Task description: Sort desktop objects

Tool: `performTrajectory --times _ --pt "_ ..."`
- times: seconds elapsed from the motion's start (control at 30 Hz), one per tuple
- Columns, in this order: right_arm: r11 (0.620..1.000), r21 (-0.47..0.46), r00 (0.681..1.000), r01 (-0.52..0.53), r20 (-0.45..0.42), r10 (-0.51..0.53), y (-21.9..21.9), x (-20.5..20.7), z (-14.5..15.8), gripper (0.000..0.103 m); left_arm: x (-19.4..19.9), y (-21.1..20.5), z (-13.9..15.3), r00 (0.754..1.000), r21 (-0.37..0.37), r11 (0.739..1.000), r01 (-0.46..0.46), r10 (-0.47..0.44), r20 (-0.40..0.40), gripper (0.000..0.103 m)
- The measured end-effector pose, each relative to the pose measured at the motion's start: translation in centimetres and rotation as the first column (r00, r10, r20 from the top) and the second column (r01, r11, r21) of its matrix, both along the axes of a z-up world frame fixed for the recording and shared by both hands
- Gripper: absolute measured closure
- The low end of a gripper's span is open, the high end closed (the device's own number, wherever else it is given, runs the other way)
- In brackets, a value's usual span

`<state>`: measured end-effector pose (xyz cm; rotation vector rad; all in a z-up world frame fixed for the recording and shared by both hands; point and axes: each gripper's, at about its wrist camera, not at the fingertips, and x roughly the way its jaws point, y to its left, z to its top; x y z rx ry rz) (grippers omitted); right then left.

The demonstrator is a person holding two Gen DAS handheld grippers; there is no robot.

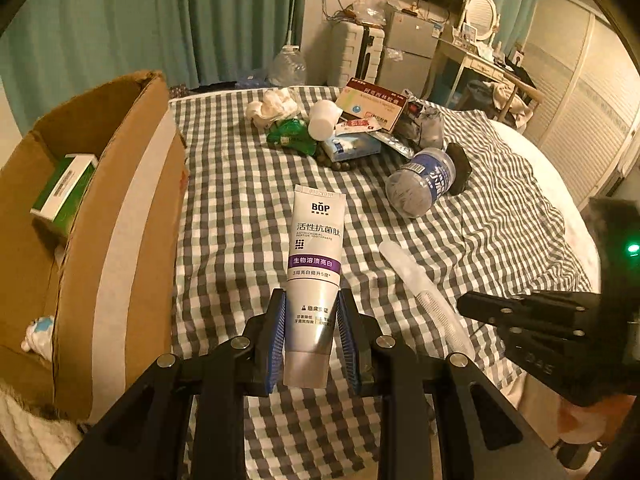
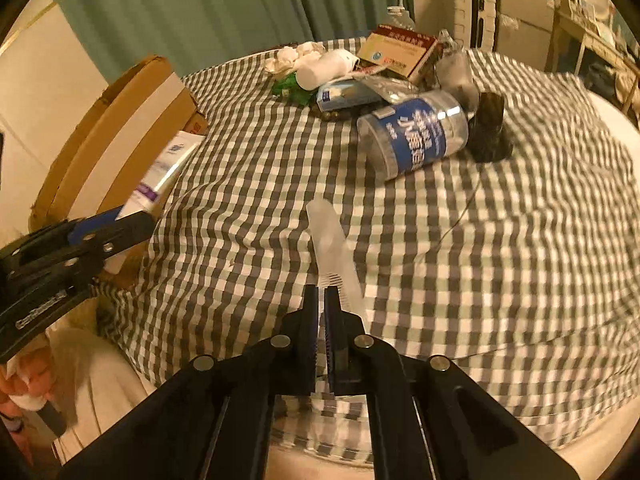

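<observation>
L claw [image 1: 311,336], blue pads clamped on the lower body of a white BOP toothpaste tube [image 1: 316,264], holds it clear of the bed, cap end toward the camera, crimped end pointing away. R claw [image 2: 321,320] is pinched nearly flat on a translucent plastic comb [image 2: 334,252]; teeth show just past the tips and the handle sticks out ahead over the cloth. Both items look lifted off the bedding, tho the comb's far end is too blurred to say for sure.

To the L of the tube stands an open cardboard box [image 1: 120,208] w/ a green-and-white carton [image 1: 64,190] already inside and sth white low in its near corner. Beyond, on the checked bedspread [image 1: 248,184], lie a clear bottle w/ blue label [image 1: 422,182] on its side, a dark object just beside it, and a heap at the far end: a red-and-white medicine box [image 1: 372,102], a white cup, green wrapper, tissues, foil packs.

Step in hand, by the look of it: carry phase, two picks made, neither dropped yet. Next move likely calls for swinging the tube L over the box rim, tipping it inside and only then opening the pads; the comb needs its own spot, and its thin slick body could twist in so narrow a pinch.
</observation>
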<state>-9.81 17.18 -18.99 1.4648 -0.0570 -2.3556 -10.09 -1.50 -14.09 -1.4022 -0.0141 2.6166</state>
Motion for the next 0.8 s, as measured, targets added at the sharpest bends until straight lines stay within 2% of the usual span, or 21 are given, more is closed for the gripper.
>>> performTrajectory --times 0.1,0.17,0.2,0.23,0.37,0.5,0.57,0.6,0.63,0.8 --pt "0.999 0.042 1.0 0.013 0.0 -0.013 -0.1 0.0 -1.1 0.098 0.3 -0.3 -0.4 1.0 -0.014 1.0 -0.007 0.007 0.009 0.077" --pt "0.998 0.06 1.0 0.021 -0.008 -0.021 -0.2 -0.2 -1.7 0.076 0.3 -0.6 -0.8 1.0 -0.009 1.0 -0.016 0.016 0.02 0.077" --pt "0.997 0.07 0.999 0.031 -0.016 -0.03 -0.2 -0.3 -1.9 0.056 0.1 -0.8 -1.0 0.999 -0.004 1.0 -0.026 0.026 0.027 0.077" --pt "0.997 0.075 0.999 0.035 -0.024 -0.033 -0.2 -0.3 -2.0 0.051 0.0 -0.9 -1.2 0.999 -0.001 0.999 -0.033 0.033 0.033 0.077" --pt "0.997 0.067 1.0 0.024 -0.008 -0.023 -0.2 -0.8 -2.9 0.051 -0.4 -0.8 -2.1 0.998 0.016 0.999 -0.045 0.045 0.047 0.077" --pt "0.996 0.085 1.0 0.012 0.018 -0.014 -0.5 -1.4 -4.3 0.051 -0.6 -0.1 -2.4 0.999 0.019 1.0 -0.02 0.02 0.04 0.077" --pt "0.996 0.091 0.999 0.007 0.036 -0.01 -0.6 -1.5 -4.9 0.063 -0.8 0.4 -2.6 0.999 0.005 1.0 -0.006 0.006 0.044 0.077" --pt "0.995 0.103 0.998 0.002 0.054 -0.008 -0.8 -1.7 -5.4 0.074 -0.8 0.6 -2.6 0.999 0.0 1.0 -0.002 0.002 0.045 0.077" --pt "0.992 0.123 0.998 0.002 0.062 -0.01 -0.9 -1.8 -5.7 0.075 -0.8 0.7 -2.6 0.999 -0.002 1.0 0.001 0.0 0.044 0.077" --pt "0.995 0.096 0.998 0.036 0.043 -0.04 -0.3 -1.5 -5.1 0.077 -0.5 0.8 -2.1 0.999 -0.002 1.0 0.008 -0.008 0.037 0.077"
